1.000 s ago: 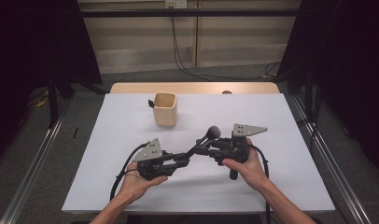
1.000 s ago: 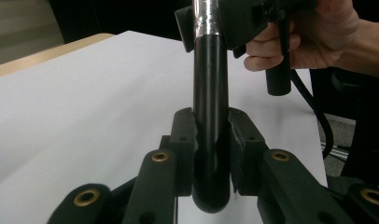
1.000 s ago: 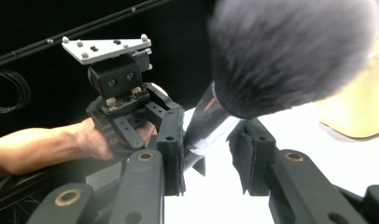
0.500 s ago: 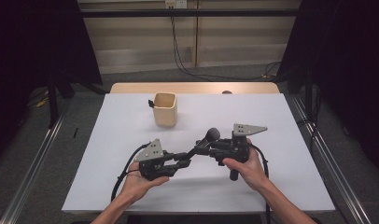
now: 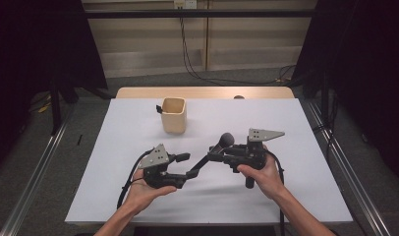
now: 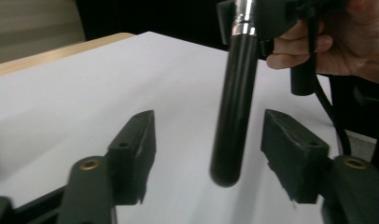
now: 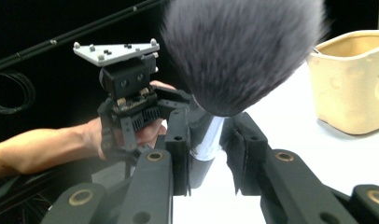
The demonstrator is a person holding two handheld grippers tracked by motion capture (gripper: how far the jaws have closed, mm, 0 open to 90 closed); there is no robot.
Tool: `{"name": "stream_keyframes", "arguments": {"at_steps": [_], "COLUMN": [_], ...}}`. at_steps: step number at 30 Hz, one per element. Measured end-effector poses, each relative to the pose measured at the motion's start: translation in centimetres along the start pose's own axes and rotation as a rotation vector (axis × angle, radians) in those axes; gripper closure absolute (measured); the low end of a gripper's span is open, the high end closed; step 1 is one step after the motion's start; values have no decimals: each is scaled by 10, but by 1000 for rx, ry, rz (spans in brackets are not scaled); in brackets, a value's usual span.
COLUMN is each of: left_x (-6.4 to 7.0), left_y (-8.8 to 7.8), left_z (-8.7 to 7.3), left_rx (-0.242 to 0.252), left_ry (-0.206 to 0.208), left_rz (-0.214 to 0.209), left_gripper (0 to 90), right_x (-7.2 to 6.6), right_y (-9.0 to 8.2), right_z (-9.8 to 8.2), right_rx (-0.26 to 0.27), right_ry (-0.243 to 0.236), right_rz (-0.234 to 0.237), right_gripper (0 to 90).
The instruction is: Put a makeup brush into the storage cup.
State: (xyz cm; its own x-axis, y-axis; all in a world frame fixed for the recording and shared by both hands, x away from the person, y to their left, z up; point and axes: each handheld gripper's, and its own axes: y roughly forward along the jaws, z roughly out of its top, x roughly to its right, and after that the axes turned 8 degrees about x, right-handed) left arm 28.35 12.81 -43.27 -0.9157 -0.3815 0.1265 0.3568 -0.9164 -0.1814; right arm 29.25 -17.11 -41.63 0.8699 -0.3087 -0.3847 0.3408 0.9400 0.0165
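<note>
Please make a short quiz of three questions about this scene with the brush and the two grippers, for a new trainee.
1. True or false: the left gripper presses its pads on the handle of the brush.
2. Which gripper holds the brush near its silver collar? A) the left gripper B) the right gripper C) neither
3. Fill in: the bristle end points toward the ____ standing farther back on the table.

Key
1. False: the jaws have just been opening, and the handle end hangs between them with a gap on each side.
2. B: its pads are on the brush near the collar.
3. The beige cup.
</note>
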Motion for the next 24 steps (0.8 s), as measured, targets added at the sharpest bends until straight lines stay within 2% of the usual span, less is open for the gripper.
{"name": "stream_keyframes", "arguments": {"at_steps": [4,11,13,15,20,24], "left_x": [-3,-11,-12,-14,-12,-10], "left_y": [-4,-14,-15,-15,-15,-15], "left_z": [2,5,5,5,6,5], "left_rx": [4,18,17,5,1,-4], "left_ry": [-34,-59,-76,-90,-78,-54], "left_rz": [25,53,85,79,52,64], "left_gripper": [193,25,14,14,14,14], "right_x": [1,4,5,5,7,5], "right_y": [-3,-9,-10,-10,-8,-6], "right_z": [3,9,10,10,12,16], "right_rx": [-10,-16,-32,-45,-86,-113], "right_ry": [-8,-14,-11,-13,-30,-38], "right_rz": [-5,-25,-26,-28,-23,-20], "right_gripper": [719,719,719,720,719,720]}}
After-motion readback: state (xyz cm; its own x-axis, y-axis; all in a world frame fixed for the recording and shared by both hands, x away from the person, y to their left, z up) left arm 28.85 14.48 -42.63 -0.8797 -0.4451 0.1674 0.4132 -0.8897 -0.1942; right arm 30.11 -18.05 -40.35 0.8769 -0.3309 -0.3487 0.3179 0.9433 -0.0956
